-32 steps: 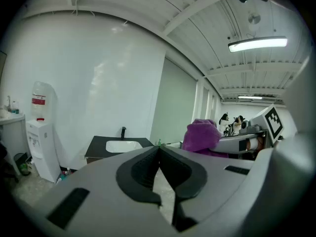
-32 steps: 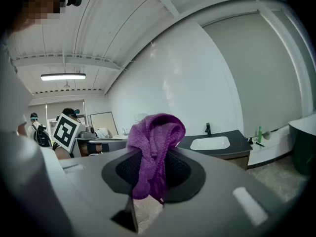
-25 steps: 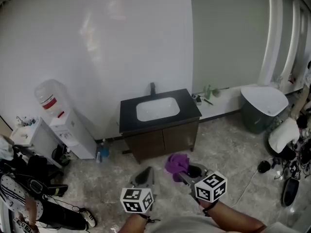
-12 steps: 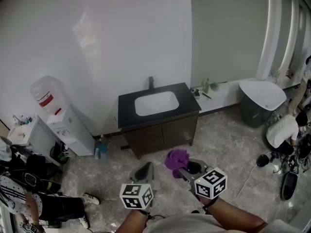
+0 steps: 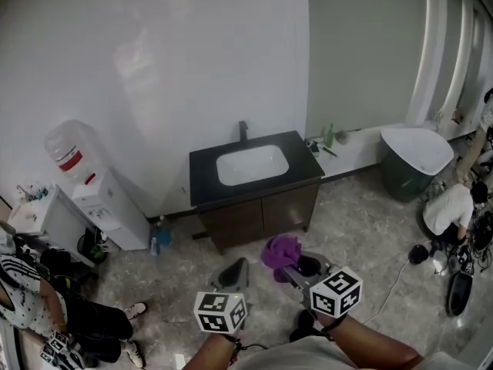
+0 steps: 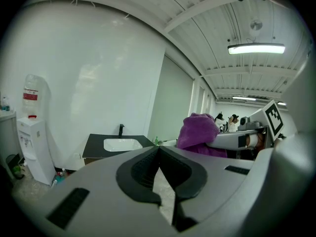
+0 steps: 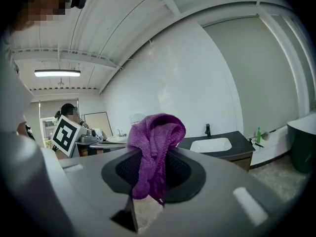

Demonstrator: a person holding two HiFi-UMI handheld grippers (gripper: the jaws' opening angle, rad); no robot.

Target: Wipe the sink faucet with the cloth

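Cloth (image 7: 153, 152), purple and fluffy, is bunched between the jaws of the right claw (image 7: 150, 177), which is clamped tight on it. One fold sticks up above the jaws and a tail hangs down between them. In the head view that claw holds the cloth low in front of the person, over the speckled floor (image 5: 362, 230) and well apart from the sink. The left claw (image 6: 159, 154) sits just beside the right one, its jaws pressed together at the tips with nothing between them.

The faucet (image 5: 243, 131) is a short dark post standing upright at the back edge of the bench (image 5: 304, 177), a black top set against the white wall (image 5: 192, 52). Just in front of the faucet a white sink (image 5: 252, 166) is sunk into the bench, and a brown cabinet (image 5: 262, 216) closes the front below. Both claws point roughly toward it.

Left of the bench a white water cooler (image 5: 104, 199) with a bottle on top stands against the wall. A blue bottle (image 5: 159, 237) stands on the floor between the cooler and the cabinet. Right of the bench a green bottle (image 5: 330, 137) stands on a low ledge, and beyond it is a dark bin (image 5: 416, 164) with a white top. A person in a dotted top (image 5: 38, 307) is at the left edge, and another in white (image 5: 451, 206) bends down at the right edge.
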